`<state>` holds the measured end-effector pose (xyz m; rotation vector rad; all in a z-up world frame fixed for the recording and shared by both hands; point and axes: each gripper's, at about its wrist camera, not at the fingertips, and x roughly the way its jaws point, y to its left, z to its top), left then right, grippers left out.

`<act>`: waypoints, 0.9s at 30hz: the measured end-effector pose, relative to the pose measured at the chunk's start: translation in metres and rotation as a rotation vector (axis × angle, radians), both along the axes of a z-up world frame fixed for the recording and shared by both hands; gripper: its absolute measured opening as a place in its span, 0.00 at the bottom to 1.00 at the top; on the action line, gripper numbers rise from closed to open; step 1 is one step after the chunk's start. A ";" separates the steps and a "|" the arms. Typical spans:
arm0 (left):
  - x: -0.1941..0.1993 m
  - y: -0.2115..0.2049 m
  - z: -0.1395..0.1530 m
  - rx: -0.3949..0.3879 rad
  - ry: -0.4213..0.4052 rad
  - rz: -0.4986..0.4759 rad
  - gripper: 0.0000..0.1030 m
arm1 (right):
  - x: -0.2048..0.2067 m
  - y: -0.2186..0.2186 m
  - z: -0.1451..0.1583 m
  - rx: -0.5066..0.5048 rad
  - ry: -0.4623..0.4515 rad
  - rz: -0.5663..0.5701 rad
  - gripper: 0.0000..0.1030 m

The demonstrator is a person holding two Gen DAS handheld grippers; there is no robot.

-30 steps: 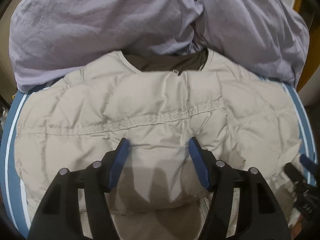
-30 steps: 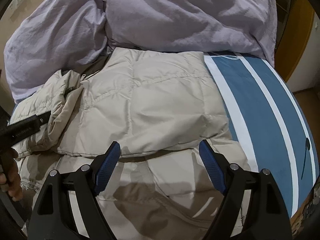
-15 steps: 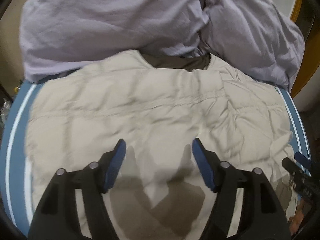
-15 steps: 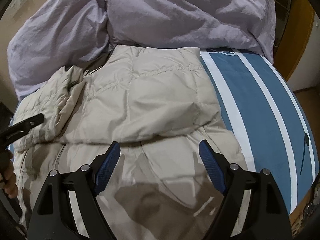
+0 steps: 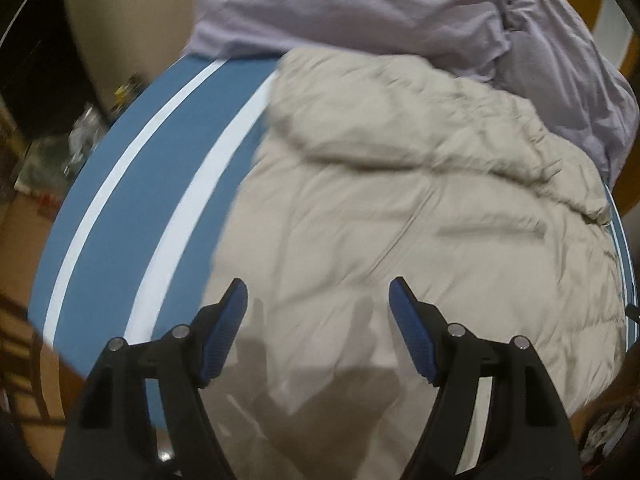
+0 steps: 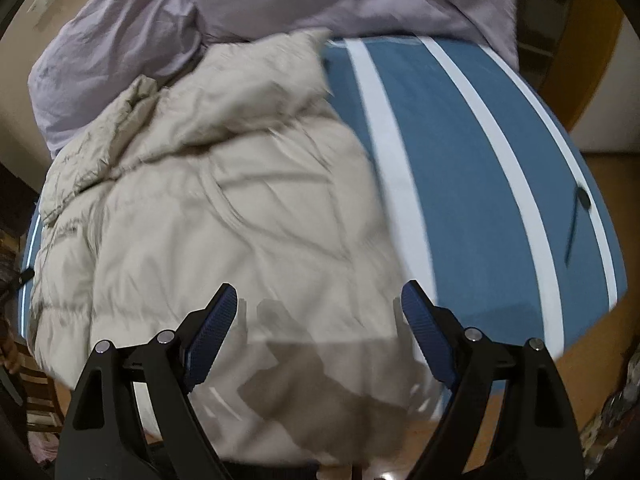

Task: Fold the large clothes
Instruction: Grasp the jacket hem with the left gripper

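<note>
Bedding fills both views: a blue cover with white stripes [image 5: 120,248], and on it the beige quilted down jacket [image 5: 400,208], the garment to be folded, lying across the middle of the bed with its far end against a heaped lilac duvet [image 5: 360,4]. Starting at the left, the left gripper [image 5: 316,332] hangs over the jacket's near left part with its 2 blue-padded fingers spread wide and nothing between them; only their shadows fall on the cloth. It probably stands off like this so the person can choose the next edge to lift. Just beyond it a thick doubled ridge of jacket runs across the far half, which suggests 1 fold is already laid over the body. Further right, the right gripper [image 6: 320,332] is likewise spread and empty, poised above the near right part of the jacket [image 6: 224,216], short of any hem. The left wrist view alone shows the striped cover bare on the jacket's left side and blurred clutter off the bed's edge. The right wrist view alone shows the wide bare stretch of cover [image 6: 480,184] on the right, a small dark cord or tag lying on it near the far-right edge, and a strip of wooden floor. Motion blur softens both views, so seams and zip cannot be read.
</note>
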<state>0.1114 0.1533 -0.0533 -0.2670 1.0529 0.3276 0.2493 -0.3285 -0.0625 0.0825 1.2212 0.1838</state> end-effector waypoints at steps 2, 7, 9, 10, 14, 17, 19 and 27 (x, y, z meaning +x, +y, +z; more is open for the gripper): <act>-0.016 0.004 -0.005 -0.011 0.008 0.020 0.71 | -0.007 -0.009 -0.006 0.012 0.032 -0.004 0.83; -0.042 0.010 -0.016 -0.034 0.028 0.065 0.71 | -0.017 -0.017 -0.018 0.046 0.078 -0.002 0.83; -0.049 0.012 -0.020 -0.046 0.034 0.079 0.71 | -0.020 -0.017 -0.022 0.060 0.092 0.002 0.83; -0.052 0.014 -0.022 -0.055 0.036 0.084 0.73 | -0.021 -0.017 -0.023 0.068 0.099 0.005 0.83; -0.065 0.021 -0.029 -0.093 0.033 0.106 0.78 | -0.024 -0.015 -0.031 0.105 0.124 0.019 0.82; -0.070 0.026 -0.033 -0.119 0.031 0.110 0.80 | -0.026 -0.016 -0.035 0.145 0.140 0.026 0.77; -0.070 0.027 -0.036 -0.140 0.034 0.107 0.81 | -0.027 -0.016 -0.035 0.148 0.130 0.033 0.75; -0.069 0.022 -0.039 -0.180 0.017 0.085 0.66 | -0.031 -0.013 -0.034 0.223 0.136 0.042 0.46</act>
